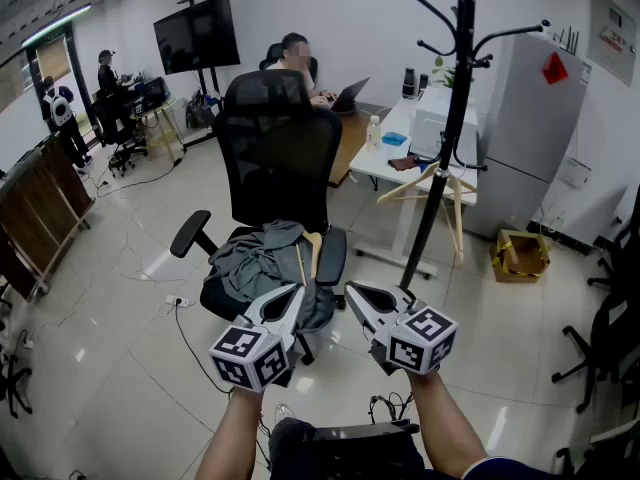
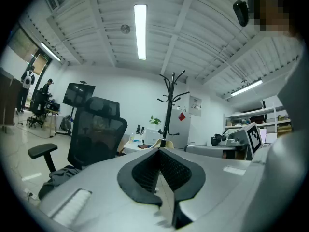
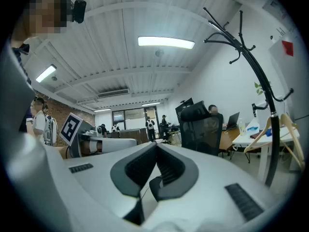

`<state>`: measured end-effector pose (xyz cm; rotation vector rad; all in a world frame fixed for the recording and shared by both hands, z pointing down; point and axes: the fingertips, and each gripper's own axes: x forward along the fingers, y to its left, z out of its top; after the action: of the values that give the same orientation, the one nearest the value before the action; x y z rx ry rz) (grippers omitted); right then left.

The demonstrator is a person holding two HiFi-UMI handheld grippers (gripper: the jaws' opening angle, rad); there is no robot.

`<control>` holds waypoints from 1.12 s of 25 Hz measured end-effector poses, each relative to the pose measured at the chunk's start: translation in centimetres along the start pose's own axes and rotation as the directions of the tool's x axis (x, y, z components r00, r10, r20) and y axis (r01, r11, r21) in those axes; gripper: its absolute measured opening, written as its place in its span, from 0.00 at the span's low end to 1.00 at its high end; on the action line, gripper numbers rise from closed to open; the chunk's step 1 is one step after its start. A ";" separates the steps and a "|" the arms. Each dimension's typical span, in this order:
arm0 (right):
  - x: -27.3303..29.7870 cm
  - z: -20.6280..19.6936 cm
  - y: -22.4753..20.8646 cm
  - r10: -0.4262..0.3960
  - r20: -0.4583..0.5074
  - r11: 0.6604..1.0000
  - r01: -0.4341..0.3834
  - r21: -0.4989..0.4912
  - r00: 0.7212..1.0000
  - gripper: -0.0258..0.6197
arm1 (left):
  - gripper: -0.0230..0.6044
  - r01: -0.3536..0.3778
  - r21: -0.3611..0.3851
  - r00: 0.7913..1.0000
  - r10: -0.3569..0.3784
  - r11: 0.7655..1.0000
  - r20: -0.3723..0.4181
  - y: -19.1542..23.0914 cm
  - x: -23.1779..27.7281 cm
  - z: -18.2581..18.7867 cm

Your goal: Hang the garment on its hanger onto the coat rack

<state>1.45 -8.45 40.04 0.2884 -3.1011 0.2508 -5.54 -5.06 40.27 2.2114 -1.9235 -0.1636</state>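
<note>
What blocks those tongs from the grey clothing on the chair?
Nothing visible. The crumpled grey garment lies uncovered on the black mesh office chair, just beyond the left tongs and right tongs.

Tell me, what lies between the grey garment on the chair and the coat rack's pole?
In the head view: the chair's black armrest, then floor tiles up to the coat rack.

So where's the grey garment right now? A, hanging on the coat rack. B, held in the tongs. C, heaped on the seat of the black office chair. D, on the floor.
C: the grey garment lies heaped on the black office chair, apart from the coat rack, and the left tongs and right tongs are shut on nothing.
</note>
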 end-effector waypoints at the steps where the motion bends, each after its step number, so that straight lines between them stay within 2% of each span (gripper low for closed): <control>1: 0.1 0.0 -0.2 -0.004 0.004 1.000 0.004 0.001 1.000 0.04 | 0.04 0.001 -0.002 1.000 -0.001 1.000 -0.002 0.2 0.2 0.0; 5: 1.0 -0.3 -1.0 -0.030 0.006 1.000 0.030 -0.004 1.000 0.04 | 0.04 0.013 -0.009 1.000 -0.013 1.000 -0.010 1.4 1.0 -0.3; 10: 3.3 -1.3 -2.4 -0.115 -0.017 0.993 0.115 -0.011 0.993 0.04 | 0.04 0.061 -0.024 0.997 -0.062 0.998 -0.041 3.9 2.7 -0.7; 13: 5.4 -1.5 -3.1 -0.165 -0.023 0.986 0.165 -0.009 0.986 0.09 | 0.04 0.091 -0.030 0.994 -0.092 0.995 -0.061 6.1 3.7 -0.6; 20: 10.7 -2.7 -3.6 -0.267 -0.023 0.963 0.268 0.033 0.963 0.09 | 0.04 0.178 -0.040 0.976 -0.182 0.983 -0.119 11.9 4.8 -0.8; 23: 13.0 -3.9 -3.7 -0.332 -0.042 0.942 0.334 0.044 0.942 0.10 | 0.04 0.213 -0.046 0.965 -0.218 0.976 -0.145 14.6 4.8 -1.2; 27: 15.0 -6.6 -4.3 -0.429 -0.102 0.897 0.437 0.069 0.897 0.11 | 0.04 0.243 -0.077 0.948 -0.254 0.967 -0.194 18.0 5.1 -2.9; 28: 15.4 -7.3 -4.5 -0.444 -0.120 0.887 0.454 0.078 0.888 0.15 | 0.04 0.251 -0.086 0.942 -0.263 0.964 -0.208 18.6 5.3 -3.4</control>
<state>-12.87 -14.40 48.39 0.9499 -2.8174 0.3969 -22.01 -12.40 48.04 2.3256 -1.4955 -0.0135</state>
